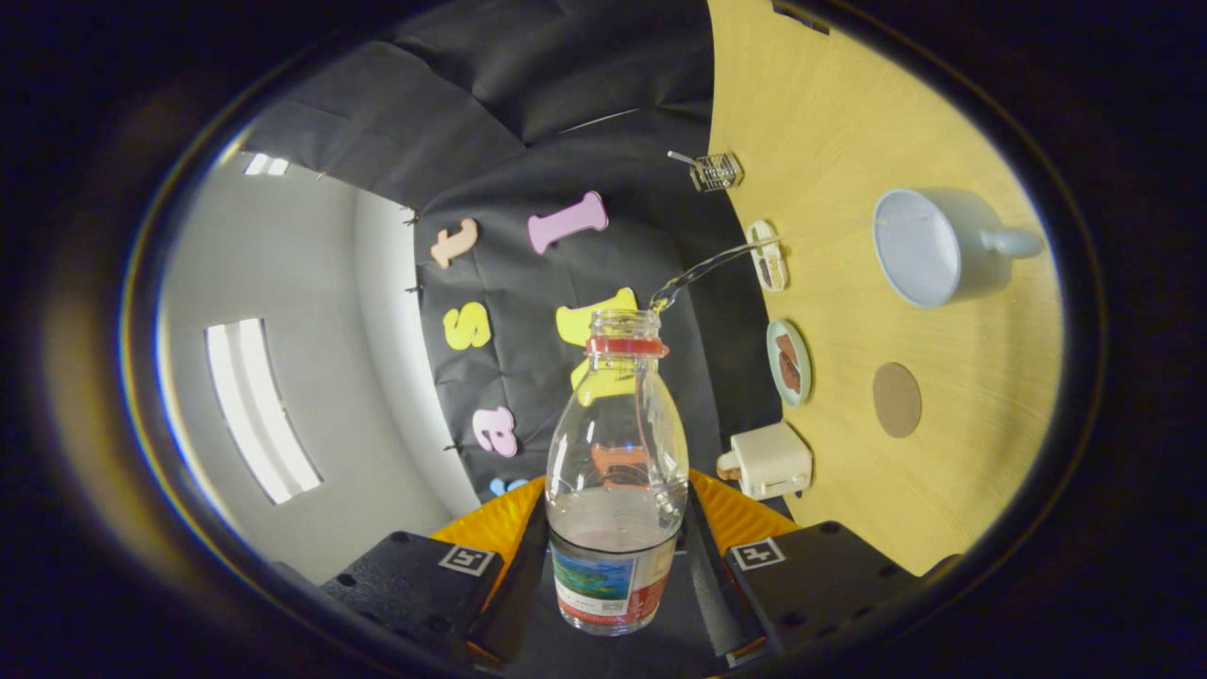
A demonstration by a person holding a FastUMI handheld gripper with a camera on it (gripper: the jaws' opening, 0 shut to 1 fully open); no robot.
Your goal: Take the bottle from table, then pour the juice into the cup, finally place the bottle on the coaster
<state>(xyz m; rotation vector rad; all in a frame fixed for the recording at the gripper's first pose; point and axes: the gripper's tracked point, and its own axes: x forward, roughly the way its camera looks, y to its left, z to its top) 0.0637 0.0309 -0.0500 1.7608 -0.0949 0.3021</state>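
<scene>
Gripper view, near to far, as I log it.

Gripper [611, 566]: rolled hard onto its side, so the table [849, 113] stands like a wall on one flank. I have both fingers [754, 556] pressed on the lower body of the bottle [615, 471], one on each side at the label.

Bottle: clear, uncapped, red ring at the neck, held between the fingers and tipped towards the table. A little clear liquid sits low in it. A thin stream [707, 269] leaves the mouth and arcs across to the cup [929, 247].

White block [771, 460]: on the table edge, just beside the bottle's shoulder.

Coaster [896, 400]: round, brown, flat on the table, bare, between the block and the cup.

Two small dishes [788, 362]: at the table edge beyond the block; the stream passes over the farther one.

Cup: pale, handled, well beyond the bottle's mouth.

Glass item [717, 172]: small, clear, farthest along the table edge; I cannot tell what it is.
</scene>
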